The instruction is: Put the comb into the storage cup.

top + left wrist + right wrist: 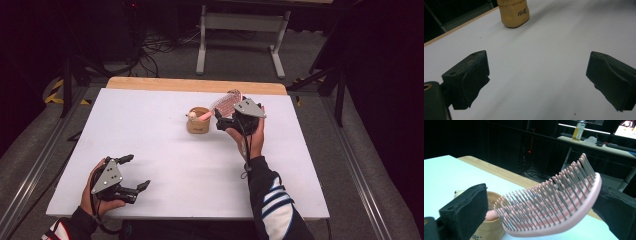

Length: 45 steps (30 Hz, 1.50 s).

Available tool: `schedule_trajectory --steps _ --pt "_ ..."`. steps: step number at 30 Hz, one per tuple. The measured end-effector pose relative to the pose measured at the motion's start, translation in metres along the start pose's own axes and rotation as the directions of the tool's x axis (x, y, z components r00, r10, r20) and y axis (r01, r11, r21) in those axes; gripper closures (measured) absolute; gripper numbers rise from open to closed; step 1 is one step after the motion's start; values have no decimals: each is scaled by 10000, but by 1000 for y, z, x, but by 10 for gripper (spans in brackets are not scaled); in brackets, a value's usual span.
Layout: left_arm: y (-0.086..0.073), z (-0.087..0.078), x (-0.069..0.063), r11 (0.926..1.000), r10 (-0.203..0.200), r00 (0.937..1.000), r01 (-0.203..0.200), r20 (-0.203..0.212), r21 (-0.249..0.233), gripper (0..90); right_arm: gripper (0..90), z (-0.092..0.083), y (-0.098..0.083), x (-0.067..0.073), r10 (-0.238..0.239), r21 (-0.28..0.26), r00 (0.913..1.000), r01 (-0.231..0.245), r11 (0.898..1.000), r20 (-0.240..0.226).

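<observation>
1. Between the fingers of the right gripper sits a pink hairbrush, bristles facing up toward the camera in the right gripper view. One finger stands by the brush's narrow end and the other touches the back of its broad end; whether the first presses on the brush I cannot tell, so the grip itself is uncertain.
2. The narrow end of the hairbrush runs down into a tan wooden cup, and a small pale knob peeps over the cup's rim beside it.
3. In the high view the right gripper is raised just beside the cup, with the hairbrush slanting up and away from the cup's mouth.
4. The cup stands on the white surface, a little beyond its middle.
5. The left gripper rests at the near left corner of the surface, well apart from the cup. Its fingers are spread wide with nothing between them.
6. In the left gripper view the cup appears far ahead, with dark lettering on its side.
</observation>
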<state>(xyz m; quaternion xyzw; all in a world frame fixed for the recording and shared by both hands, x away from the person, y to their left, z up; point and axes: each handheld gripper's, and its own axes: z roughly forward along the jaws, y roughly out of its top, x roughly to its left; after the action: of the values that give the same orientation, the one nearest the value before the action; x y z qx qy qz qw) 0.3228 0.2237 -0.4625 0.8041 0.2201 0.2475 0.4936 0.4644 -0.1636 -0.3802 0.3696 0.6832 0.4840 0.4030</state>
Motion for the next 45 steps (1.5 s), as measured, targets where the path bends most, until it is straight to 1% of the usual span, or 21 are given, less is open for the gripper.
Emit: schedule_trajectory --steps 2,5,6,10,18,21,23,30,33,37,40,42,45 --pt "0 0 0 10000 1 10000 -1 4 7 58 24 -1 -1 0 50 -46 10000 -50 10000 -38" --pt "0 0 0 10000 -15 10000 15 4 -24 58 23 -3 1 0 -39 -28 10000 39 10000 -63" --pt "0 0 0 10000 -2 10000 2 -19 -25 58 26 -5 2 -1 -70 -97 10000 70 9999 9" --pt "1 0 0 10000 9 10000 -9 -16 -45 58 33 -9 6 -1 -282 -226 9996 283 9993 53" --pt "1 -1 -1 10000 54 10000 -55 -36 -72 58 34 -15 12 2 -469 -353 9989 466 9983 -74" --pt "1 -1 0 10000 -24 10000 24 -22 -58 57 38 -18 15 2 -545 -464 9985 543 9974 -30" --pt "1 -2 0 10000 39 10000 -39 -32 -62 58 39 -19 15 3 -508 -451 9986 502 9977 -121" --pt "1 -2 0 10000 49 10000 -49 -38 -57 57 39 -22 15 7 -658 -507 9974 643 9966 -298" --pt "1 -2 0 10000 54 10000 -54 -33 -44 57 41 -24 16 9 -728 -645 9970 710 9954 -253" --pt "1 -2 0 10000 62 10000 -62 -18 -59 57 42 -25 16 10 -820 -601 9962 801 9950 -304" --pt "1 -2 0 10000 35 10000 -36 -32 -62 57 42 -27 15 10 -790 -680 9963 765 9947 -349" --pt "1 -1 0 10000 89 10000 -89 -24 -26 57 42 -28 15 10 -771 -668 9964 745 9950 -365" --pt "1 -1 0 10000 88 10000 -88 -5 -45 57 42 -29 14 9 -833 -651 9956 804 9946 -430"
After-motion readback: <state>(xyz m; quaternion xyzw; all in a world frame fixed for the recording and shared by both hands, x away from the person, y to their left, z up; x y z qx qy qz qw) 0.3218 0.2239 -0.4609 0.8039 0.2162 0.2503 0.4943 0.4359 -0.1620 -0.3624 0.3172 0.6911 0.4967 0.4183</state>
